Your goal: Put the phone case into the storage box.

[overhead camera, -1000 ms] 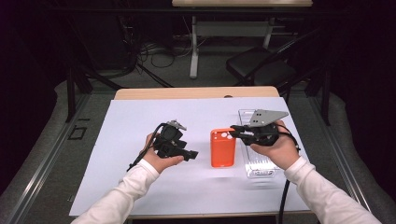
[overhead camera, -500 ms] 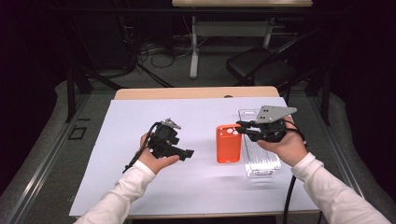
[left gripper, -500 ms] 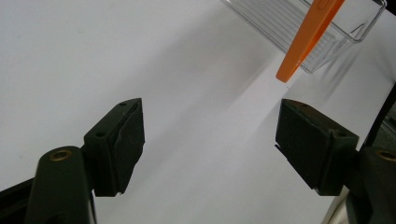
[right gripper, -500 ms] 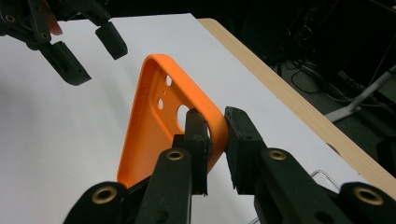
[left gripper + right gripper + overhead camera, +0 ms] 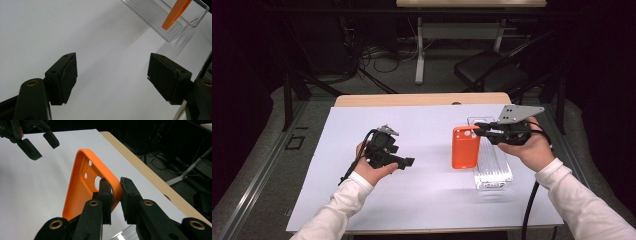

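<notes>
White sheet over wooden table; black chair beyond.

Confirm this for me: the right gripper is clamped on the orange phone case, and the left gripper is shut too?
Not quite. The left gripper is open, nothing between its jaws, as the left gripper view shows. The right gripper is indeed clamped on the orange phone case.

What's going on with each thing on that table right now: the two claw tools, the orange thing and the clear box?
Left gripper: jaws have just been opening, nothing between them, held above the white sheet.
Right gripper: shut on the edge of the orange phone case.
Orange phone case: pinched at one edge, held tilted beside the tray.
Clear plastic tray: lying flat on the sheet, nothing resting in it.
</notes>
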A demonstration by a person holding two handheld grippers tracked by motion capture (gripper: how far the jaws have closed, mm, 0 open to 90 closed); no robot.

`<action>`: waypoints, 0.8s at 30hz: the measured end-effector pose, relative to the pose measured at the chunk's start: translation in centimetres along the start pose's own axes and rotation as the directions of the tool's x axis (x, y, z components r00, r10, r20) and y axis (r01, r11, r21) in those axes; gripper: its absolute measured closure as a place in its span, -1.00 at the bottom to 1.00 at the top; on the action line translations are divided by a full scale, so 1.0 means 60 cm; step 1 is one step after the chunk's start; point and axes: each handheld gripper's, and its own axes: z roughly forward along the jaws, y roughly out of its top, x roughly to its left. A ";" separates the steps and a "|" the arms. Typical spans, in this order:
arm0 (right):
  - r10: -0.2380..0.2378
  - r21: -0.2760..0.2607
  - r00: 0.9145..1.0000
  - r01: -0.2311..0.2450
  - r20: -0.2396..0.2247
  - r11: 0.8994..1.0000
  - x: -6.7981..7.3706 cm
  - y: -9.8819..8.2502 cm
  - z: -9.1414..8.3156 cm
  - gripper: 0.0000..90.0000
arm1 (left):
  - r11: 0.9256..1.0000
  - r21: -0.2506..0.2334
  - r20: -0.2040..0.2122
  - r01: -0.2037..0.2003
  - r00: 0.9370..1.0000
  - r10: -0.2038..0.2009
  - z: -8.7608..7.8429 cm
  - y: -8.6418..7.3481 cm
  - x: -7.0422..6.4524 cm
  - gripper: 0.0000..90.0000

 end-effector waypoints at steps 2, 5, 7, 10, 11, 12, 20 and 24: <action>-0.004 -0.001 1.000 0.004 0.006 1.000 -0.008 0.002 -0.006 0.78 | 1.000 -0.005 -0.008 0.001 1.000 -0.001 -0.002 0.000 0.001 -0.46; -0.001 -0.003 1.000 0.001 0.014 1.000 -0.021 0.002 -0.014 0.78 | 1.000 -0.008 -0.003 -0.001 1.000 0.001 -0.004 0.000 0.002 -0.46; 0.005 0.000 1.000 -0.005 0.022 1.000 -0.030 0.000 -0.018 0.78 | 1.000 -0.011 -0.006 0.001 1.000 -0.001 -0.005 0.000 0.002 -0.46; 0.007 0.003 1.000 -0.007 0.026 1.000 -0.042 -0.002 -0.022 0.78 | 1.000 -0.018 -0.009 0.006 1.000 -0.006 -0.008 -0.001 0.003 -0.46; 0.007 0.005 1.000 -0.007 0.027 1.000 -0.046 -0.002 -0.023 0.78 | 1.000 -0.017 -0.008 0.004 1.000 -0.004 -0.009 -0.001 0.004 -0.46; 0.007 0.006 1.000 -0.008 0.030 1.000 -0.049 -0.003 -0.024 0.78 | 1.000 -0.017 -0.011 0.002 1.000 -0.003 -0.010 -0.001 0.005 -0.46; 0.011 0.014 0.999 -0.011 0.048 1.000 -0.070 -0.007 -0.029 0.78 | 1.000 -0.021 -0.017 0.014 1.000 -0.015 -0.012 -0.002 0.008 -0.47; 0.009 0.021 0.998 -0.010 0.057 1.000 -0.080 -0.009 -0.030 0.78 | 0.999 -0.030 -0.016 0.024 1.000 -0.024 -0.015 -0.003 0.010 -0.49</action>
